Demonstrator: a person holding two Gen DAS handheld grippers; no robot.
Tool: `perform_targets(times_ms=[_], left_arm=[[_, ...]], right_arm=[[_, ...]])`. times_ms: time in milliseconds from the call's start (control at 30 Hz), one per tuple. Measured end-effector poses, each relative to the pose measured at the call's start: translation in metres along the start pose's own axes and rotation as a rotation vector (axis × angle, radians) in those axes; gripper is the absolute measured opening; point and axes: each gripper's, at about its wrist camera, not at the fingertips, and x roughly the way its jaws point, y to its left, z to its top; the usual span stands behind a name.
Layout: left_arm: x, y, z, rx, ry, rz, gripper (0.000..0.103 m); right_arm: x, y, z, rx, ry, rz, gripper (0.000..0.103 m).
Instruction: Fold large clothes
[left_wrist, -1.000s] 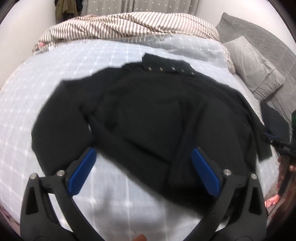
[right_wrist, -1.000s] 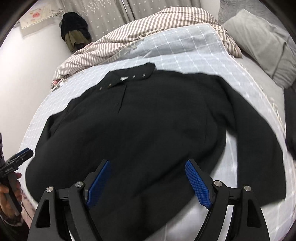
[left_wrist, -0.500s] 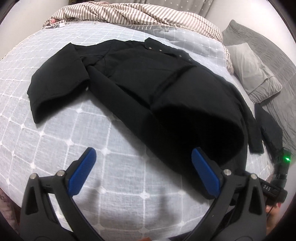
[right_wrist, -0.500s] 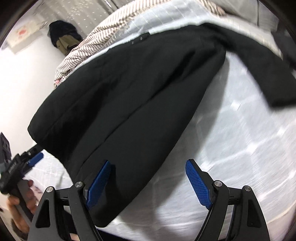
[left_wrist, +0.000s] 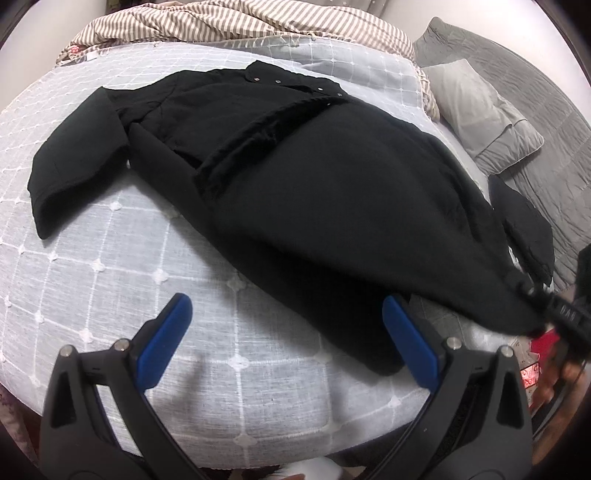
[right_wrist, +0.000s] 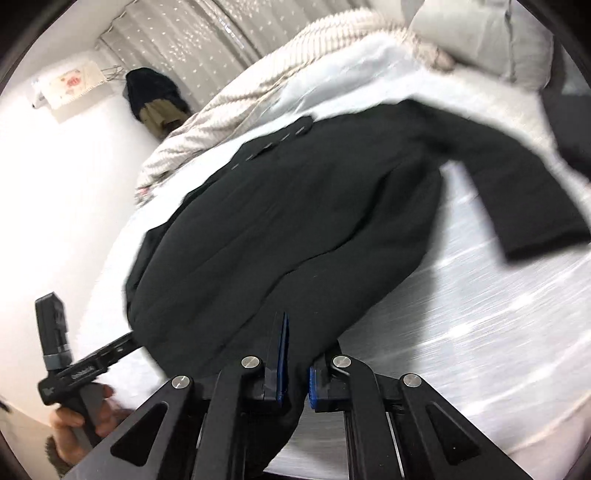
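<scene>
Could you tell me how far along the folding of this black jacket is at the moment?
Early stage. Done: the black jacket lies spread on the bed cover, collar away from the camera. In hand: the right hand-held gripper has just closed on the hem, fabric pinched between its pads. The left hand-held gripper is open over bare cover, holding nothing. Left: both sleeves remain spread out, and the body shows no finished fold.

Motion blur smeared the bed cover (right_wrist: 498, 332) at four o'clock; the black jacket's (right_wrist: 295, 229) hem vanished between closed jaws.
</scene>
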Motion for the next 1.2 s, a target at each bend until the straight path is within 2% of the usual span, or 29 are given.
perform_targets(times_ms=[167,267,333,433,533,600,733,833,933,1000,1133,1200], left_arm=[[-0.004,-0.004,-0.004,0.019,0.001,-0.016,0.102],[-0.005,-0.003,-0.005,0.018,-0.002,-0.021,0.102],[-0.002,-0.002,-0.006,0.008,0.015,-0.036,0.102],[0.006,-0.001,-0.008,-0.018,0.036,-0.072,0.102],[0.006,0.012,-0.006,-0.090,0.014,-0.082,0.102],[0.000,0.027,-0.003,-0.150,-0.016,-0.073,0.102],[-0.004,0.043,0.007,-0.205,-0.035,-0.058,0.102],[-0.006,0.052,0.010,-0.276,-0.035,-0.091,0.100],[-0.021,0.052,0.011,-0.268,-0.046,-0.150,0.101],[-0.036,0.050,0.012,-0.245,-0.079,-0.155,0.101],[-0.055,0.048,0.013,-0.217,-0.132,-0.117,0.101],[-0.041,0.048,0.016,-0.228,-0.096,-0.092,0.101]], right_arm=[[-0.024,-0.033,0.020,-0.013,-0.042,-0.220,0.007],[-0.022,-0.058,0.036,-0.004,-0.025,-0.331,0.007],[-0.014,-0.074,0.040,0.008,-0.004,-0.374,0.007],[0.006,-0.078,0.044,0.012,0.019,-0.397,0.007],[0.009,-0.079,0.041,-0.007,0.021,-0.411,0.007],[0.008,-0.079,0.039,-0.007,0.019,-0.401,0.008],[0.003,-0.093,0.038,0.010,0.021,-0.357,0.008],[0.006,-0.093,0.039,0.004,0.027,-0.356,0.008],[0.008,-0.093,0.037,-0.011,0.041,-0.355,0.009],[0.010,-0.094,0.036,-0.022,0.047,-0.361,0.009],[0.013,-0.097,0.036,0.003,0.055,-0.355,0.010],[0.015,-0.096,0.036,0.017,0.056,-0.353,0.012]])
